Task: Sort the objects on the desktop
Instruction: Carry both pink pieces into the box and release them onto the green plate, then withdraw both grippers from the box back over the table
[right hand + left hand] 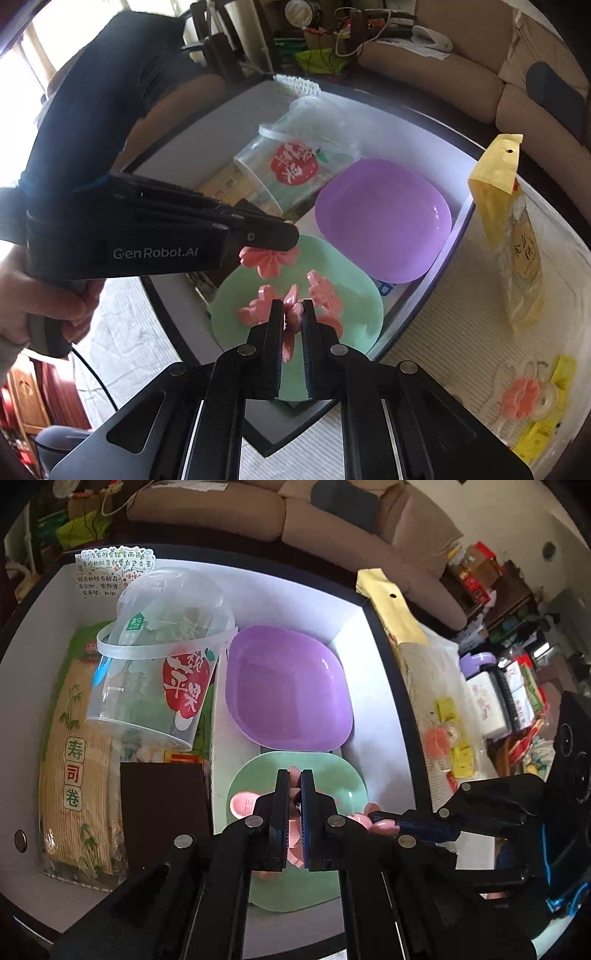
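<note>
Over glossy green plate (354,295), pink flower-shaped pieces (325,291)

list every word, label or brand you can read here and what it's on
"GenRobot.AI": side of the left gripper.
"寿司卷": bamboo mat pack.
"苹果": red apple label on the clear plastic bucket.
"盒马工坊": small green tag on the same bucket.
Handwritten note at the box corner: too small to read.
Yellow pouch: print blurred.
</note>
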Tool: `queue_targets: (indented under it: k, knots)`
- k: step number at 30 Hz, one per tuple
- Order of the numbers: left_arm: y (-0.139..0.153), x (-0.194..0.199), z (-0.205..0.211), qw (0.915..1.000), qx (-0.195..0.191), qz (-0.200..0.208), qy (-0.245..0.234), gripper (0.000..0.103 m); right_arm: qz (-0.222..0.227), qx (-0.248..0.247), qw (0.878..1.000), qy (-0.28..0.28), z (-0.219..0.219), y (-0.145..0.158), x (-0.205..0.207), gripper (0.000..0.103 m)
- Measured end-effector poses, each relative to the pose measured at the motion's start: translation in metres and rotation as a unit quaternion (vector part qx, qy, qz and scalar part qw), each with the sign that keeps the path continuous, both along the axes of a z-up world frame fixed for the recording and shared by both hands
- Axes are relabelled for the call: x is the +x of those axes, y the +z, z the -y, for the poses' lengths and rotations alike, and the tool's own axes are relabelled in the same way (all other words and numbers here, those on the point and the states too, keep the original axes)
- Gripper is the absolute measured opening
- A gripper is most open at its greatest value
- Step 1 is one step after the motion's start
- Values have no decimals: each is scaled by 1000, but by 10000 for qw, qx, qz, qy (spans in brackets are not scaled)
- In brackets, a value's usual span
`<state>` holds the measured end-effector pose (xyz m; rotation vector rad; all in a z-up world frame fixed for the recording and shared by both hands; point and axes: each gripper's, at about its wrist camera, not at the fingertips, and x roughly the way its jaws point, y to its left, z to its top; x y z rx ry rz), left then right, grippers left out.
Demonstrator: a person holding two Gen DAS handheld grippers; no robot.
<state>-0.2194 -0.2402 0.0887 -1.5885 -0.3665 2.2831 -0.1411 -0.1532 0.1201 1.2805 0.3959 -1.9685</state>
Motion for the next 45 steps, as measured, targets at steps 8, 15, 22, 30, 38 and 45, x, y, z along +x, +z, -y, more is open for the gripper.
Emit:
queue_targets:
  k: [8,15,22,30,38,45]
  knots:
    - [-22,-6,-11,9995,-104,311,-2,5,-224,662,9973,205,11,-19,0,8]
    - [-16,-2,-5,9996,-113,235,129,6,-436,206,9988,-1,-14,8,6,9]
    - [25,38,-7,9994,-44,-329,64,12,-615,-449,9963,-404,-74,49,42,11]
    - [64,114,-57,9937,-198,-1034,-371,68,-546,-1024,9832,-1412,-176,67,91,45]
    - [60,173,-120,9931,215,-1020,-545,94,-708,-1190,9564,-2572,-273,59,139,103]
    - [49,202,-166,9923,131,-1125,-495,103,-602,-1312,9292,-3403,-336,30,163,103]
